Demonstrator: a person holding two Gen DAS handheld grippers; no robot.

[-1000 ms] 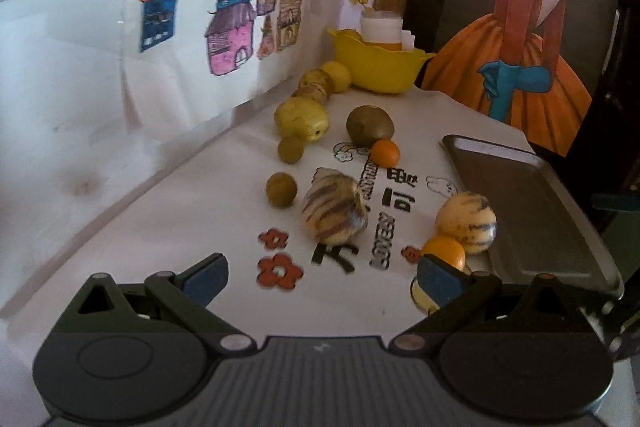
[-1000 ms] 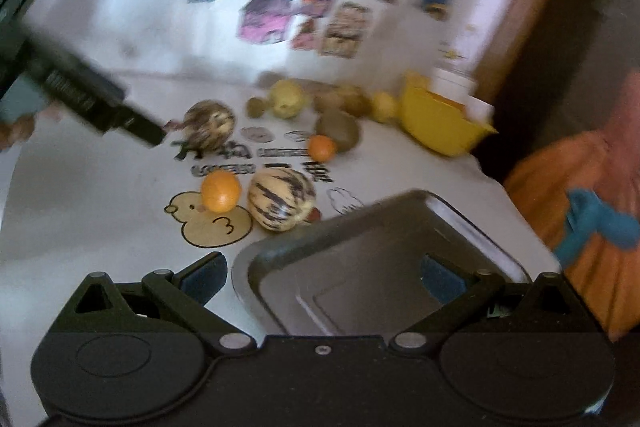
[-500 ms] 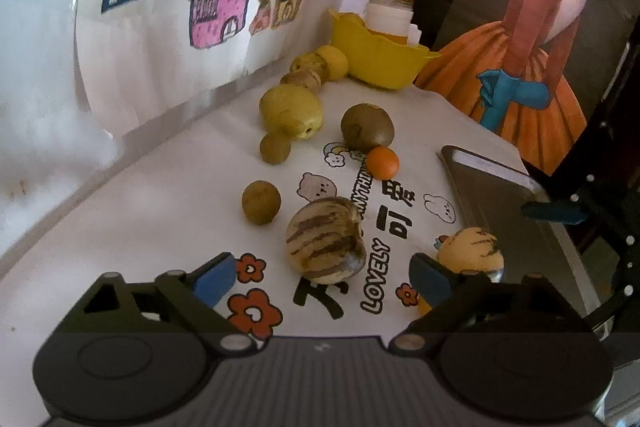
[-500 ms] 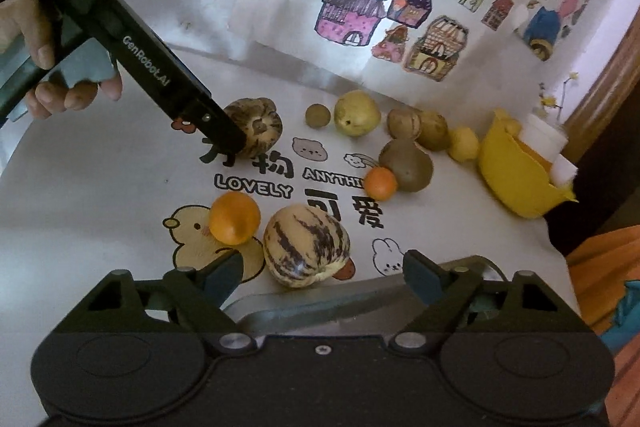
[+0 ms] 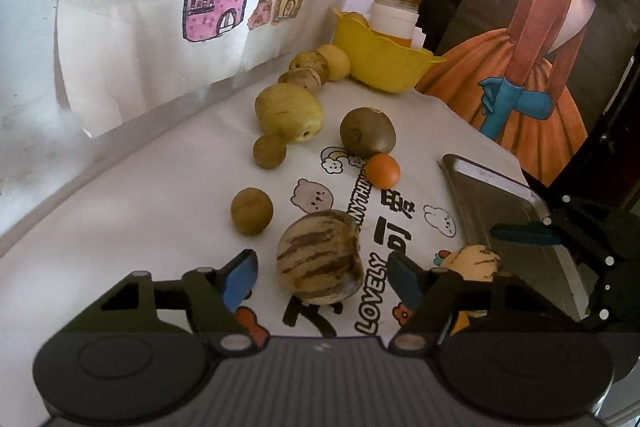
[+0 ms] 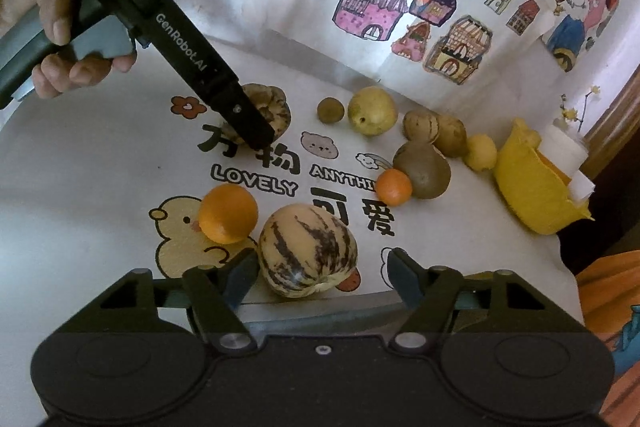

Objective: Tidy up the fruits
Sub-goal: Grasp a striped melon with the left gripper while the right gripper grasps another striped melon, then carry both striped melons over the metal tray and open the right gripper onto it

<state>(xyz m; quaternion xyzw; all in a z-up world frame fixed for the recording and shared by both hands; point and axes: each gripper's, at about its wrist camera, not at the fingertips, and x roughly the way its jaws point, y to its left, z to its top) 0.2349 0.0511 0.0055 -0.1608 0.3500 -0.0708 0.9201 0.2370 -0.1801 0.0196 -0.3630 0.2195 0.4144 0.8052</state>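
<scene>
You are at the grasping step: your left gripper [image 5: 320, 273] and right gripper [image 6: 318, 267] are each closing around a striped melon [image 5: 320, 257] [image 6: 307, 250], apparently not yet pinched, near the table's tray [image 5: 504, 211] edge; next, lift both across.

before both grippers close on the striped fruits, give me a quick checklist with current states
1. Left gripper straddles its striped fruit, jaws closing: ok.
2. Left pads touching the fruit: not ok, gaps show on both sides.
3. Right gripper straddles the other striped fruit, jaws closing: ok.
4. Right pads gripping: cannot tell; the left finger looks close, the other is clear of it.
5. Orange clear of the right gripper's path: not ok, it sits right beside the finger.
6. Metal tray free to receive fruit: ok.
</scene>
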